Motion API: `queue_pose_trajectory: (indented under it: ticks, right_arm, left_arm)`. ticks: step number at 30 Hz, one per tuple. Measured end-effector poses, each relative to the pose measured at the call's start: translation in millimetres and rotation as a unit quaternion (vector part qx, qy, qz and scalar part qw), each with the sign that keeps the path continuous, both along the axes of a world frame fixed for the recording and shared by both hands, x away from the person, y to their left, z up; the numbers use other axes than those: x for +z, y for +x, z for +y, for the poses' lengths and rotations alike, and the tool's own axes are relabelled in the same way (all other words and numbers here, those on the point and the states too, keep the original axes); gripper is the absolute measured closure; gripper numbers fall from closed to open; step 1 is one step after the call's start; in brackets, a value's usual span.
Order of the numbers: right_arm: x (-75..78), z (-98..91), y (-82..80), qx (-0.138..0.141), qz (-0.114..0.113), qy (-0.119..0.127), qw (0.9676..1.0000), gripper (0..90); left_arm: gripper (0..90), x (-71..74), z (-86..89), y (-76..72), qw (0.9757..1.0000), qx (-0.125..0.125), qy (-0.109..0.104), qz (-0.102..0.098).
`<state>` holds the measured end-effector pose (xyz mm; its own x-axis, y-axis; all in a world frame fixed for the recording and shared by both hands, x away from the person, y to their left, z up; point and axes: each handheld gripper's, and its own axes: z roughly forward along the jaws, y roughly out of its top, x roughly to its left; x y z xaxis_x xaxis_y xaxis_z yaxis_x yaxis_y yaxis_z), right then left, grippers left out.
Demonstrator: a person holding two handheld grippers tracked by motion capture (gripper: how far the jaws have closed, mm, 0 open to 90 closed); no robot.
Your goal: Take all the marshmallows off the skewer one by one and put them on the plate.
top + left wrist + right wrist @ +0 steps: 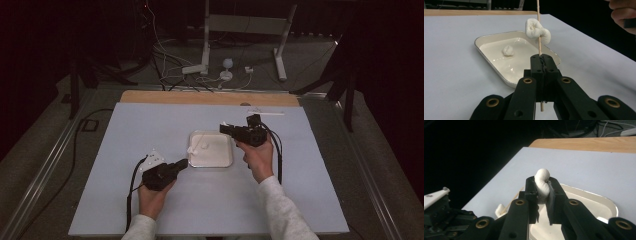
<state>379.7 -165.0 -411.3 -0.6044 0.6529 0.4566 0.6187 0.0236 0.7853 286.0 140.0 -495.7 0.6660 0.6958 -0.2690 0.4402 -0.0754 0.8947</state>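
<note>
Soft marshmallows going onto a thin skewer

Right gripper (541,195) squeezes a squashy, light marshmallow (542,185) by its sides; left gripper (541,63) fingers clamp the brittle skewer (538,15) low.

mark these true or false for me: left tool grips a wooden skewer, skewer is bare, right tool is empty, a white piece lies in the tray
1. The left tool grips a wooden skewer. True.
2. The skewer is bare. False: a white marshmallow is threaded on it.
3. The right tool is empty. False: it is shut on a squashed white piece.
4. A white piece lies in the tray. True.
</note>
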Motion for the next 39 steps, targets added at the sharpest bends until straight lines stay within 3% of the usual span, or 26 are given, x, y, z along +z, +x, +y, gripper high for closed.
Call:
queue_pose_trajectory:
  ticks: [4, 11, 22, 28, 35, 37, 39]
  right_arm:
    - [-1.3, 2.1, -0.4, 0.002, -0.01, -0.009, 0.9999, 80.2]
    - [-8.1, 5.2, 0.5, -0.002, -0.01, -0.033, 0.9994, 79.7]
    - [-20.2, 7.1, 4.7, -0.008, -0.001, -0.061, 0.9981, 79.2]
    - [-34.6, 10.1, 6.9, -0.013, 0.008, -0.093, 0.9956, 78.8]
    - [-49.6, 13.1, 8.8, -0.014, 0.024, -0.114, 0.9931, 77.1]
    - [-53.7, 14.5, 9.3, -0.013, 0.027, -0.12, 0.9924, 75.7]
    - [-59.2, 16.0, 10.0, -0.019, 0.032, -0.127, 0.9912, 64.8]
  left_arm:
    - [90.0, 0.1, 1.7, 0.2, 1.0, 0.004, -0.003, 0.0]
    - [90.0, 0.0, 4.1, 0.6, 0.9999, 0.01, -0.011, 0.002]
    - [90.0, 0.2, 5.5, 0.9, 0.9998, 0.011, -0.015, 0.003]
    - [90.0, 0.2, 5.2, 0.9, 0.9998, 0.01, -0.016, 0.003]
    - [90.0, 0.3, 6.1, 1.1, 0.9998, 0.01, -0.016, 0.003]
    - [90.0, 0.2, 6.1, 1.2, 0.9998, 0.01, -0.016, 0.003]
    - [90.0, 0.3, 6.1, 1.1, 0.9998, 0.009, -0.017, 0.003]
